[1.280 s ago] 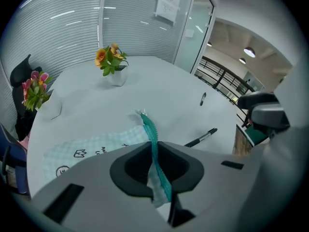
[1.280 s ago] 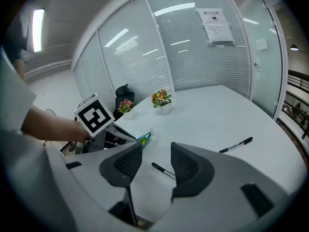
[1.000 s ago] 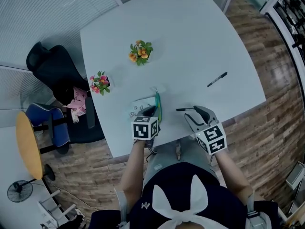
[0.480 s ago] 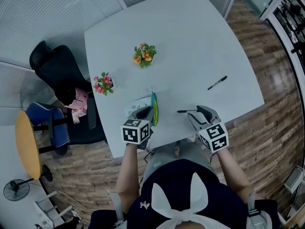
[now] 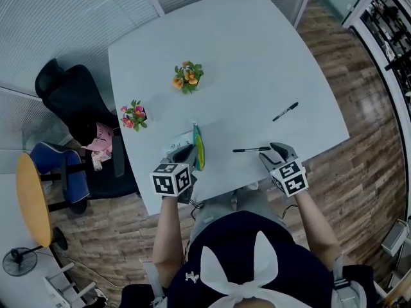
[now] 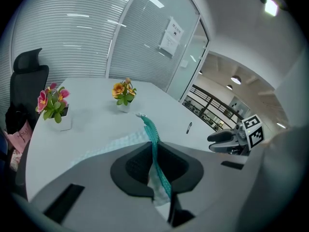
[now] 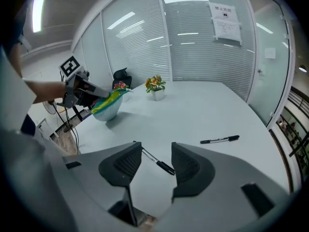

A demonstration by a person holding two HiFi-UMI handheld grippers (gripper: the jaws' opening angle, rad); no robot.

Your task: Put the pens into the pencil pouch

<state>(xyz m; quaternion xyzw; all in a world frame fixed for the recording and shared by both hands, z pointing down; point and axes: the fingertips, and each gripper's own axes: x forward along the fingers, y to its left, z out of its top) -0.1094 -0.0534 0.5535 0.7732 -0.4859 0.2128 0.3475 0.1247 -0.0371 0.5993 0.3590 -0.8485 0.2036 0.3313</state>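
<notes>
My left gripper (image 5: 184, 161) is shut on the teal zipper edge of the pale pencil pouch (image 5: 196, 147) and holds that edge up off the white table (image 5: 244, 56). In the left gripper view the zipper strip (image 6: 150, 129) runs straight between the closed fingers. My right gripper (image 5: 273, 151) is open near the table's front edge, low over a black pen (image 5: 250, 149). In the right gripper view that pen (image 7: 164, 166) lies on the table between the spread fingers, touching neither pad. A second black pen (image 5: 284, 111) lies farther off to the right.
Two small flower pots stand on the table, orange flowers (image 5: 187, 76) farther back and pink ones (image 5: 133, 115) at the left edge. A black office chair (image 5: 70, 101) is beside the table's left side. The front table edge runs just under both grippers.
The left gripper has lifted the pouch's zipper edge higher. The right gripper has dropped and moved in over the near pen, which now lies between its jaws.
</notes>
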